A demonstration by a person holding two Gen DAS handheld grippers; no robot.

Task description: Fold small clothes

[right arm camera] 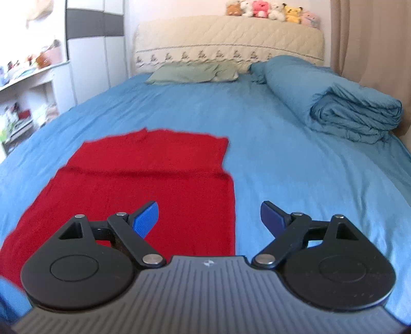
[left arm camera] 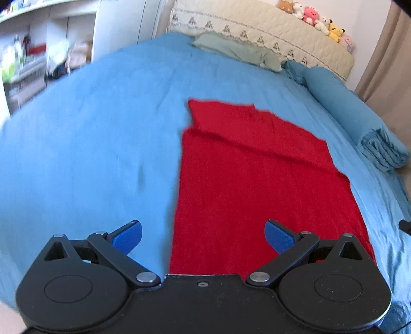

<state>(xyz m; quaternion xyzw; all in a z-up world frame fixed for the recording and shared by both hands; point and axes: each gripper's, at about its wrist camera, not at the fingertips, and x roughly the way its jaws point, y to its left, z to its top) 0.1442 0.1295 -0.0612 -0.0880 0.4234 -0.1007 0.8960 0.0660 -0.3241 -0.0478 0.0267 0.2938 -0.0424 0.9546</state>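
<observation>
Flat red knitted garment (left arm camera: 251, 179) lies spread on the blue bedsheet (left arm camera: 90, 133), w/ a fold line running across its far part and a narrower folded band beyond that. In left wrist view the garment fills centre to 3 o'clock, its left edge running roughly 12-to-6 down the middle; in right wrist view the same red knitted garment (right arm camera: 133, 185) sits from centre out to 9 o'clock, right edge straight. Left gripper (left arm camera: 203, 236) hangs above the near end of the garment, blue pads (left arm camera: 128, 237) spread wide apart, nothing between them; left pad over bare sheet, right pad over red fabric. Right gripper (right arm camera: 209, 221) also stands wide open, empty; left pad over the garment, right pad over blue sheet. Neither tool touches the cloth as far as the views show. At 12 o'clock: pale green pillow (right arm camera: 192, 73) against the cream quilted headboard (right arm camera: 228, 41), a row of small plush toys (right arm camera: 272, 10) on top of it. At approx 2 o'clock in right wrist view a rolled blue duvet (right arm camera: 346, 102) lies along the bed's edge, well apart from the garment. White shelves w/ blurred clutter (right arm camera: 25, 84) at 9–10 o'clock; beige curtain (right arm camera: 370, 38) at 1–2 o'clock.
</observation>
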